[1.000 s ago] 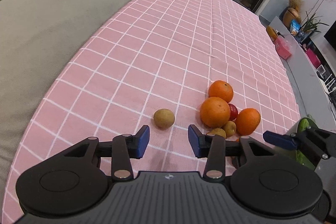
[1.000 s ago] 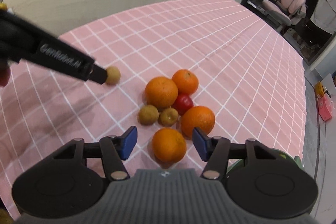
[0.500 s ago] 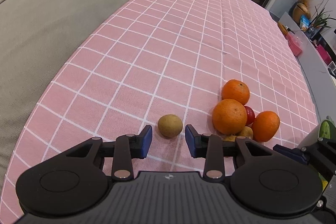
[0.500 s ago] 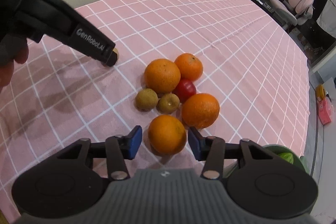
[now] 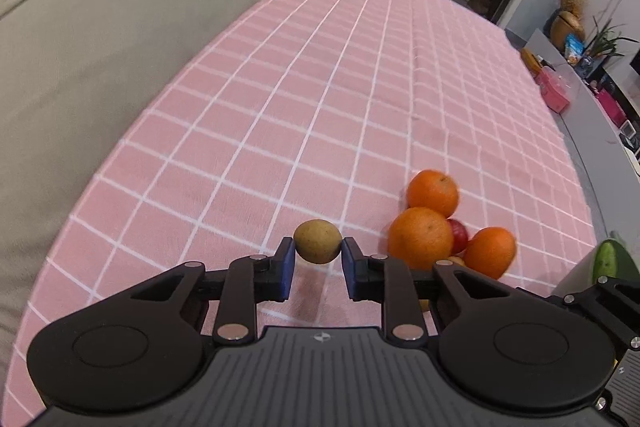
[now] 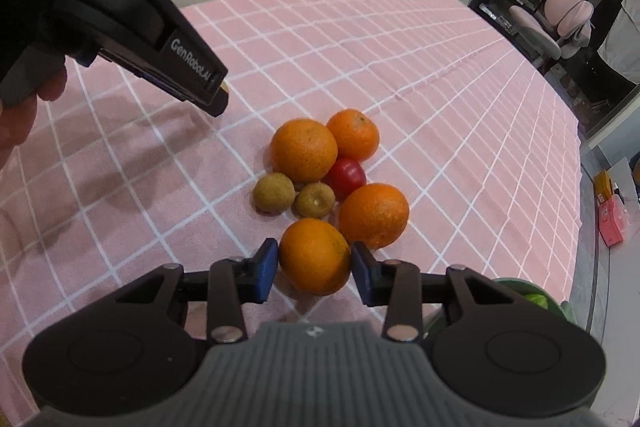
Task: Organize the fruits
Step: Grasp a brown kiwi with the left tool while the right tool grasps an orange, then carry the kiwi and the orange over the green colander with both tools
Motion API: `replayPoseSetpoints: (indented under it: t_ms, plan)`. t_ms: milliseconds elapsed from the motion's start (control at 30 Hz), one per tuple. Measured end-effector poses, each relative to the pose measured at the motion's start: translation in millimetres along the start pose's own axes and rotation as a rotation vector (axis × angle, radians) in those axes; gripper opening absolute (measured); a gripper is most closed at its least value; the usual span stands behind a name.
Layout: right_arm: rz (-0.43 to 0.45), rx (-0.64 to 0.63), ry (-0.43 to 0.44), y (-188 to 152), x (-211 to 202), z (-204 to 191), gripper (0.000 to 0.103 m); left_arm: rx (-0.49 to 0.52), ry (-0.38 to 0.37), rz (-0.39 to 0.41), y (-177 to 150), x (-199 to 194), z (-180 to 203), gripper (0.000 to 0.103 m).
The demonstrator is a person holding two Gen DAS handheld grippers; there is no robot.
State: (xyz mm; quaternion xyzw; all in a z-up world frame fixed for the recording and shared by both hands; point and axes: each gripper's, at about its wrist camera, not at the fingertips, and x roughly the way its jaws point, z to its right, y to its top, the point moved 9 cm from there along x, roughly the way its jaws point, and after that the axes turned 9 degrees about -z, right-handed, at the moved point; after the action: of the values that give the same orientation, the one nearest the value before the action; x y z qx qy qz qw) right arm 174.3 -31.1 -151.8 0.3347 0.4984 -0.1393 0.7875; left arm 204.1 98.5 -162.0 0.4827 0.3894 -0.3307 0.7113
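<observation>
The left hand-held gripper (image 5: 318, 269) is clamped on a small round brownish fruit (image 5: 318, 241), at the blue pad tips over the pink checked desk (image 5: 280, 107). The right hand-held gripper (image 6: 314, 269) is closing around the nearest round orange (image 6: 315, 256), dead ahead between its pads; pad contact is unclear. A green container (image 6: 520, 289) is cut off at the right.

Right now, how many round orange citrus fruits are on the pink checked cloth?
4: one between the right gripper's pads, one right behind it, two at the pile's far side. None seems hidden.
</observation>
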Motion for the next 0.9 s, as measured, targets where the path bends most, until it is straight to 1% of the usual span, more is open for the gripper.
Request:
replayPoseSetpoints:
  t_ms: [133, 267, 400, 467, 533, 700, 800, 900]
  plan:
    - [0.041, 0.025, 0.011, 3, -21, 3, 0.037, 0.042, -0.008, 0.020, 4, -23, 12, 0.028]
    - [0.088, 0.069, 0.020, 2, -48, 11, 0.036, 0.076, -0.049, 0.024, 4, -45, 30, 0.027]
    - [0.128, 0.130, 0.032, -5, -78, 25, 0.036, 0.126, -0.085, 0.021, -1, -64, 58, 0.027]
    - [0.139, 0.171, 0.039, -12, -91, 36, 0.036, 0.158, -0.124, 0.018, -5, -73, 76, 0.027]
    - [0.148, 0.219, 0.045, -23, -104, 49, 0.036, 0.190, -0.179, 0.013, -9, -80, 97, 0.028]
    - [0.137, 0.321, 0.038, -54, -125, 80, 0.036, 0.285, -0.279, -0.014, -21, -90, 142, 0.027]
    - [0.119, 0.390, 0.034, -74, -129, 102, 0.037, 0.356, -0.299, -0.042, -33, -83, 165, 0.028]
    - [0.100, 0.445, 0.036, -91, -125, 120, 0.037, 0.439, -0.285, -0.085, -48, -71, 183, 0.028]
